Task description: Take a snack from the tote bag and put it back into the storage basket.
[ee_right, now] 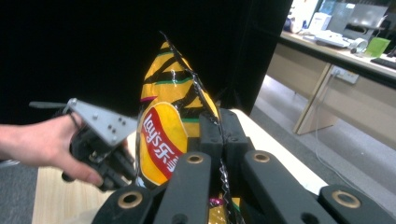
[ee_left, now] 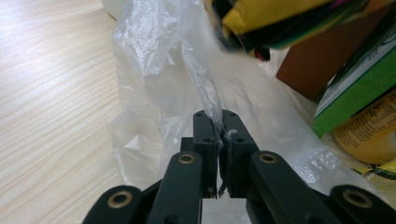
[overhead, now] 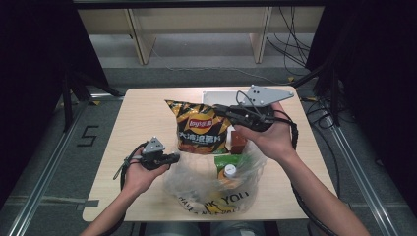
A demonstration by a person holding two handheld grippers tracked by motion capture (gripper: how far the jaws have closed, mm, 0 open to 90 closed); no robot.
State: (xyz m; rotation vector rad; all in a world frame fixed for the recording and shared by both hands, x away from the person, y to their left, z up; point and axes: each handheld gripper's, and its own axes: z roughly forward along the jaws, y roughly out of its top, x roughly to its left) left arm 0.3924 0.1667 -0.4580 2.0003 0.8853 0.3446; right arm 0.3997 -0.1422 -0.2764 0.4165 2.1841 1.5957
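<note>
A yellow-and-black Lay's chip bag (overhead: 199, 128) hangs upright over the middle of the table. My right gripper (overhead: 219, 110) is shut on its side edge; in the right gripper view the jaws (ee_right: 219, 123) pinch the seam of the chip bag (ee_right: 163, 135). A clear plastic shopping bag (overhead: 216, 189) lies at the table's front. My left gripper (overhead: 174, 157) is at the bag's left rim. In the left gripper view the jaws (ee_left: 218, 123) are shut on a fold of the plastic bag (ee_left: 159, 56).
Inside the plastic bag are a green box (overhead: 228, 160), a yellow bottle with a white cap (overhead: 229, 170) and a brown box (overhead: 238, 141). A white tray (overhead: 216, 97) sits at the table's far edge. Bare wood (overhead: 142, 113) lies on the left.
</note>
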